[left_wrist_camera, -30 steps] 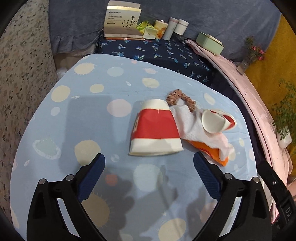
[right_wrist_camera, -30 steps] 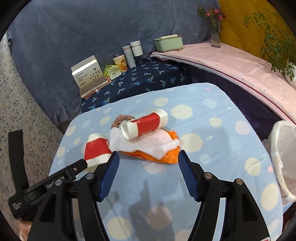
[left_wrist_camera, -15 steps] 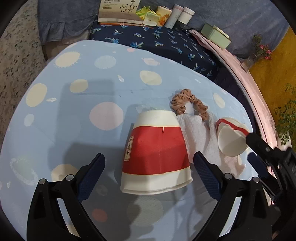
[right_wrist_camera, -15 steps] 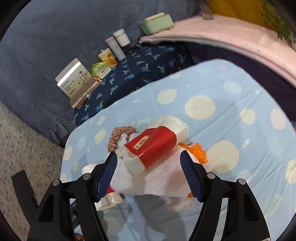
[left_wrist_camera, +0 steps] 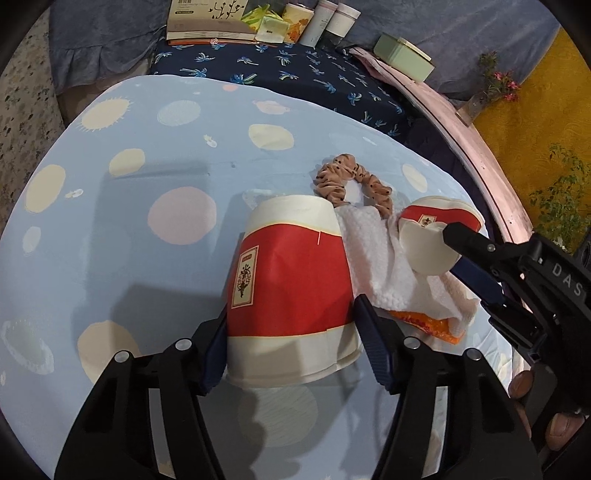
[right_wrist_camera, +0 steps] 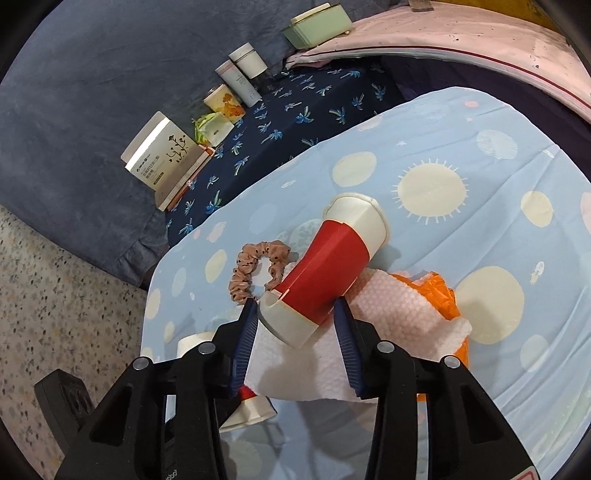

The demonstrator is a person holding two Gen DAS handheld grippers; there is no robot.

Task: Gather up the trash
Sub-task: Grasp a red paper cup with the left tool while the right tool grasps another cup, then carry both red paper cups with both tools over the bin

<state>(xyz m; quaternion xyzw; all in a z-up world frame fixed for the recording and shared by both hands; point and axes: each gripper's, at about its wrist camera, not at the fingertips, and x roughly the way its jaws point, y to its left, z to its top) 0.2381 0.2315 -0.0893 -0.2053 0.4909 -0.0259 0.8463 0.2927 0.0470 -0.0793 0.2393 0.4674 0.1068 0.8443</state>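
Two crushed red and white paper cups lie on the light blue spotted tablecloth [left_wrist_camera: 166, 184]. My left gripper [left_wrist_camera: 291, 339] is shut on the wide cup [left_wrist_camera: 291, 280], its pads pressing both sides near the rim. My right gripper [right_wrist_camera: 295, 325] is shut on the narrow cup [right_wrist_camera: 328, 273], which rests on a white paper towel [right_wrist_camera: 391, 310] over an orange wrapper [right_wrist_camera: 443, 291]. The right gripper also shows in the left wrist view [left_wrist_camera: 476, 269], at the narrow cup [left_wrist_camera: 432, 236]. A pink scrunchie [left_wrist_camera: 351, 181] lies just behind the cups.
Behind the table, a dark blue patterned surface [left_wrist_camera: 295, 70] carries a box [left_wrist_camera: 210, 18], packets, a tin and two cylinders [left_wrist_camera: 332, 22]. A green case [left_wrist_camera: 402, 55] sits on the pink cloth at right. Speckled floor [right_wrist_camera: 55, 295] lies left of the table.
Both grippers moved forward and closed, the left onto the wide cup and the right onto the narrow cup. One second ago both were open and short of the cups.
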